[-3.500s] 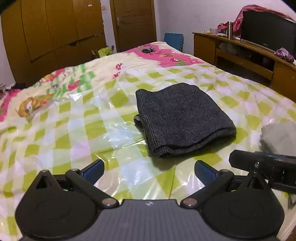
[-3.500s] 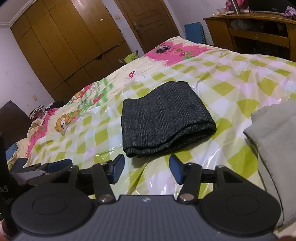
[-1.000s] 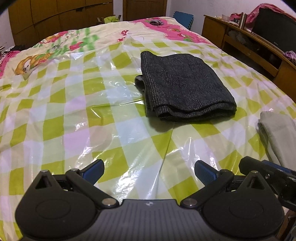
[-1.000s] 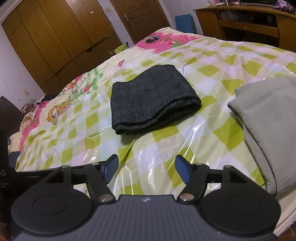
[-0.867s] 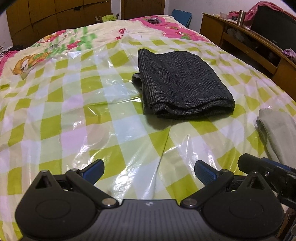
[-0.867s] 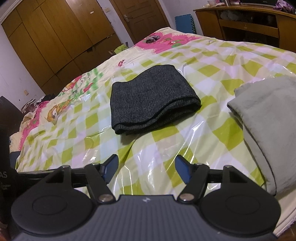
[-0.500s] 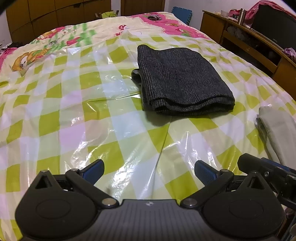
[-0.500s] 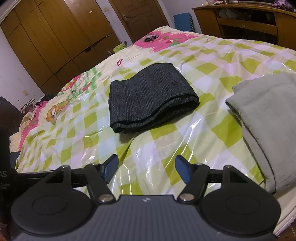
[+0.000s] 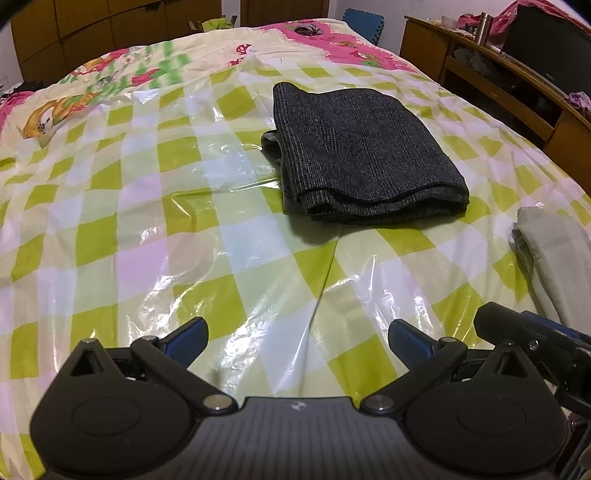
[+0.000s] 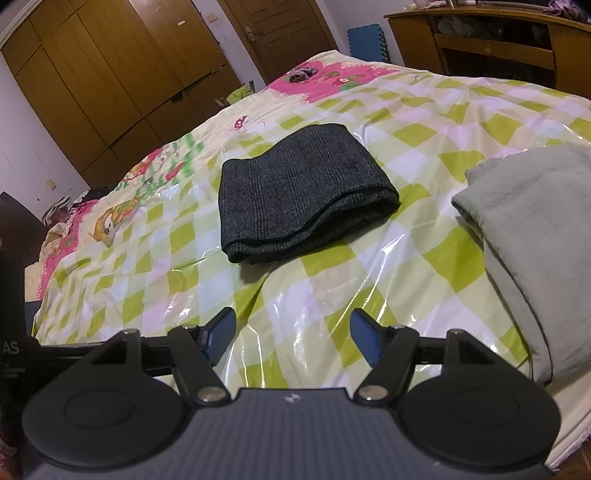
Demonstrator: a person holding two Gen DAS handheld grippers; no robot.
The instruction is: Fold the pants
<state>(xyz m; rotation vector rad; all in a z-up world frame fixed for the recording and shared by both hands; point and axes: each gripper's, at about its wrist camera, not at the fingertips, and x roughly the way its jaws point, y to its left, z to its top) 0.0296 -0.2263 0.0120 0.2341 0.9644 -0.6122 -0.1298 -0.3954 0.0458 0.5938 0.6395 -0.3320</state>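
Dark grey pants [image 9: 358, 147] [image 10: 299, 192] lie folded into a flat rectangle on the bed, its thick folded edge toward me. My left gripper [image 9: 297, 338] hovers open over the bedcover, well short of the pants, with nothing between its blue pads. In its own view my right gripper [image 10: 293, 330] is also open and empty, near the bed's front edge; part of it shows at the lower right of the left wrist view. A second, light grey-green folded garment [image 10: 535, 236] [image 9: 554, 258] lies to the right of the dark pants.
A shiny plastic sheet with green and white checks [image 9: 147, 221] covers the bed. Wooden wardrobes [image 10: 110, 74] and a door [image 10: 280, 33] stand behind it. A wooden desk with clutter [image 9: 517, 74] runs along the right side.
Over the last second both views barely shift. Compared with the oldest frames, both grippers have pulled back from the folded pants, which now sit farther off.
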